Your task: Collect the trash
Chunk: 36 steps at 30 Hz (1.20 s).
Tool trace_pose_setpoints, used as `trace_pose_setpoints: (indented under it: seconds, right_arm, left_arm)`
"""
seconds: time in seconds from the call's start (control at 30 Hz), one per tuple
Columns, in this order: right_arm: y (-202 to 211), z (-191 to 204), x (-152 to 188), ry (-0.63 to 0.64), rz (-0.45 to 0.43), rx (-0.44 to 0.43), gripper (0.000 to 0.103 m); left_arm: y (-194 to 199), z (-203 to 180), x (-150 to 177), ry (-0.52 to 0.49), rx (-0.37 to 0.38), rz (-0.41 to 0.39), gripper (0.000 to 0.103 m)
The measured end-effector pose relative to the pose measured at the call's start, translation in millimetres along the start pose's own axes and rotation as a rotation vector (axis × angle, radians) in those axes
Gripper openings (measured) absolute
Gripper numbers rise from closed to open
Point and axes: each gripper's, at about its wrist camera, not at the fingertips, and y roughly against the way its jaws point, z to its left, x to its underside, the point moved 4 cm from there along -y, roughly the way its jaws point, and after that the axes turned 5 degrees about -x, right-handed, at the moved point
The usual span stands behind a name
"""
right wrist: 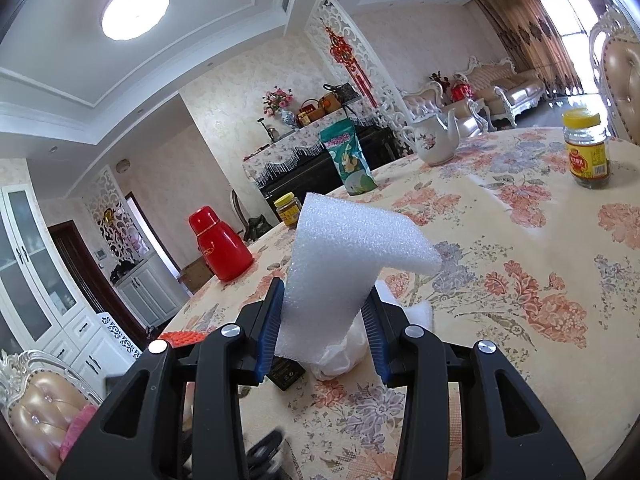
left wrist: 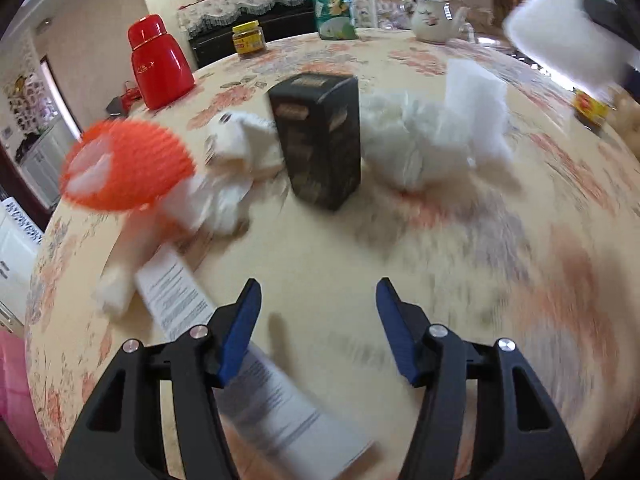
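Right tongs [right wrist: 322, 312] grip foam sheet [right wrist: 344, 248] aloft; left tongs [left wrist: 318, 300] gape.

From the left wrist we look down, low and near, across the floral-clothed round table [left wrist: 320, 248]. Our right wrist view sits higher, tilted up toward the ceiling. Both share the red plastic thermos flask [left wrist: 159, 64] [right wrist: 221, 245] and white porcelain teapot [left wrist: 434, 20] [right wrist: 434, 140] far off.

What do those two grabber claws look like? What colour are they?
Both look the same. The left gripper has chunky black plastic arms with triangle-shaped holes, round silver bolts at the joints, and two flat blue fingers at the front. The right gripper matches: black frame, silver bolts, and blue fingers with ridged black inner faces. No cables, labels or sleeves show.
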Motion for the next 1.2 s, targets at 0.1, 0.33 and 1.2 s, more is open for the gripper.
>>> trace_pose_setpoints:
  seconds: [0.1,0.33,1.2]
  right_arm:
    - [2.6,7.5,0.1,0.042,-0.018,-0.002,0.039]
    - [-6.2,23.7,13.5,0.08,0.032,-0.069,0.039]
    - [-21.5,76.0,67.4,0.285,0.207,-0.177,0.039]
  left_arm:
    - [25.5,17.5,23.9,-0.018,0.026,-0.056,0.058]
    - [59.4,69.0,51.0,0.11,-0.045,-0.153,0.072]
    - [61.0,105.3,51.6,0.282,-0.01,-0.169,0.034]
